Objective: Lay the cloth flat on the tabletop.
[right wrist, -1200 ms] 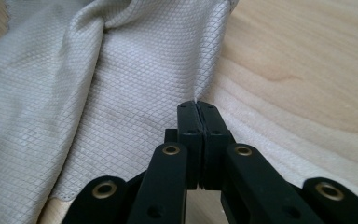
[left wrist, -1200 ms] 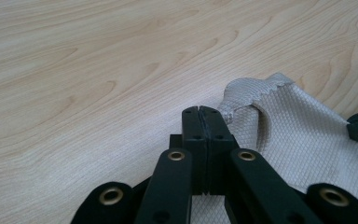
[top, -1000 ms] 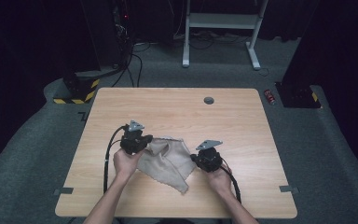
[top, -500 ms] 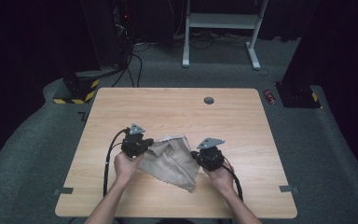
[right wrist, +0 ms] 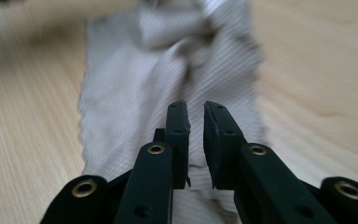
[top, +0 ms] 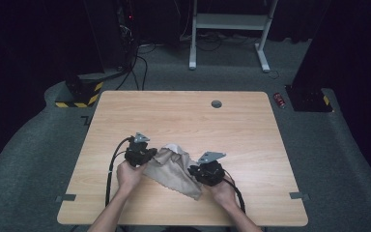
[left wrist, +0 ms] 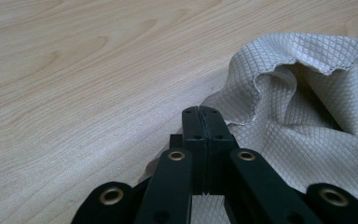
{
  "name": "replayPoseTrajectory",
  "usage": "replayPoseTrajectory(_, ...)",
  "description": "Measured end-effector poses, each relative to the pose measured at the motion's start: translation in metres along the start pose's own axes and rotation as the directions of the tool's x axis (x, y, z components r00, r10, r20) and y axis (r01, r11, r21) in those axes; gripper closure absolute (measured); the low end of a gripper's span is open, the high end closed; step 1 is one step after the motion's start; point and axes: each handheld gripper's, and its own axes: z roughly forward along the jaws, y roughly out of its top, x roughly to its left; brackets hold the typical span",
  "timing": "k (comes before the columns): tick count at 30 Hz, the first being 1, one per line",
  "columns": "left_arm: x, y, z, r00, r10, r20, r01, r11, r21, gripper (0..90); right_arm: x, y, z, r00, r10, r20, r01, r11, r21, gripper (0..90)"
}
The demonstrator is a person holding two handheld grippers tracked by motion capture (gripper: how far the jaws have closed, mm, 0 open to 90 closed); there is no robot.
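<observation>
A beige, diamond-quilted cloth is seen lying crumpled on the near middle of the pale wooden worktop, between the two hands. In the high view the left tool is held at the cloth's left edge, and the right tool at its right, near corner.

In the left gripper view the jaws of the left tool are pressed tightly together, and the hem of the cloth is pinched between them; beyond the tips the fabric is raised into a loose, open fold.

In the right gripper view the jaws of the right tool are parted by a narrow gap, having just been opening. The cloth lies under and ahead of them, blurred, and nothing is pressed between the pads.
</observation>
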Motion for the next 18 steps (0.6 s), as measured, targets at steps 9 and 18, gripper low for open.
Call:
replayPoseTrajectory(9, -0.001, 0.001, 0.003, 1.0, 0.001, 0.002, -0.001, 1.0, -0.001, 89.7, -0.031, -0.005, 0.001, 0.9861, 0.145, 0.081, -0.148, 0.988, 0.031, 73.2)
replayPoseTrajectory(18, 0.0, 0.003, 0.001, 1.0, 0.006, 0.003, -0.006, 1.0, -0.005, 89.7, -0.036, -0.004, 0.02, 0.9788, 0.202, 0.035, -0.204, 0.976, 0.071, 73.1)
